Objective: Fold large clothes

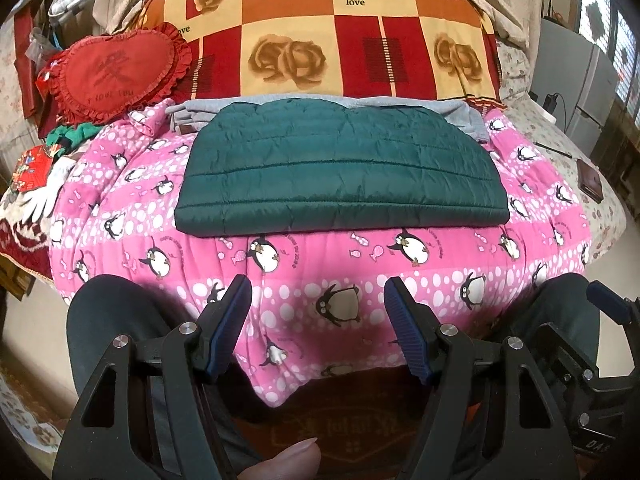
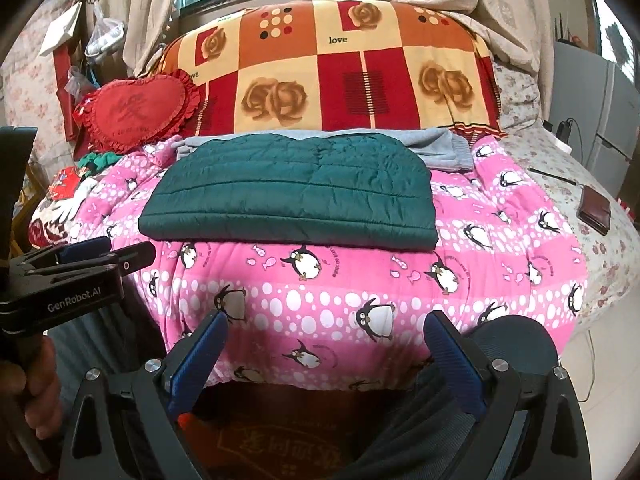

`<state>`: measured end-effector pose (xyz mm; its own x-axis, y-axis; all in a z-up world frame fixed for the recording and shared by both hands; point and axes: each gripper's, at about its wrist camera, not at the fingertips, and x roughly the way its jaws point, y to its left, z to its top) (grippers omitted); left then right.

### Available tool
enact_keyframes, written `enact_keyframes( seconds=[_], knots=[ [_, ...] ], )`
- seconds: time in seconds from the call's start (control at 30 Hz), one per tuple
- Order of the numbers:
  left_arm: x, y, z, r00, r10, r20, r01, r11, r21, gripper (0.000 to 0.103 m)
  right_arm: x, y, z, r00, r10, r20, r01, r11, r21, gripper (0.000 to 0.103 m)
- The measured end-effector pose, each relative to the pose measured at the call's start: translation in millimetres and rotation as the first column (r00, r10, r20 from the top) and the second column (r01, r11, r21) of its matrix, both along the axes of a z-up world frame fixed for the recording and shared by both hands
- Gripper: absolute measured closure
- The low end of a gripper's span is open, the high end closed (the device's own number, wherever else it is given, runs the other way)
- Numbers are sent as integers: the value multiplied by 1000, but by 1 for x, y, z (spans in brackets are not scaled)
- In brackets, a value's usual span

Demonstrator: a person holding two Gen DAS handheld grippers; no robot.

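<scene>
A dark green quilted jacket (image 1: 336,168) lies folded into a flat rectangle on the pink penguin quilt (image 1: 320,272); it also shows in the right wrist view (image 2: 292,200). A folded grey garment (image 1: 468,114) lies behind it, partly hidden under it, and shows in the right wrist view (image 2: 440,148). My left gripper (image 1: 318,296) is open and empty, held back over the quilt's near edge, well short of the jacket. My right gripper (image 2: 324,332) is open and empty, also at the near edge. The left gripper shows from the side in the right wrist view (image 2: 108,256).
A red heart cushion (image 1: 116,72) and a checked rose blanket (image 1: 340,40) lie behind the clothes. A brown wallet (image 2: 596,210) and a thin black stick (image 2: 552,176) lie on the floral sheet at right. Red and green items (image 1: 36,168) sit at left. My knees flank the grippers.
</scene>
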<state>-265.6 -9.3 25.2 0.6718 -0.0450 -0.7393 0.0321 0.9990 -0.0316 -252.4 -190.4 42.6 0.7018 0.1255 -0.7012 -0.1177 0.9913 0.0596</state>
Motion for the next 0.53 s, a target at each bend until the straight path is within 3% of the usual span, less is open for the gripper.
enact_keyframes(
  seconds=[0.53],
  knots=[
    [-3, -2, -5, 1000, 8, 14, -8, 1000, 8, 34, 0, 5, -6, 1000, 11, -10, -10, 1000, 7, 6]
  ],
)
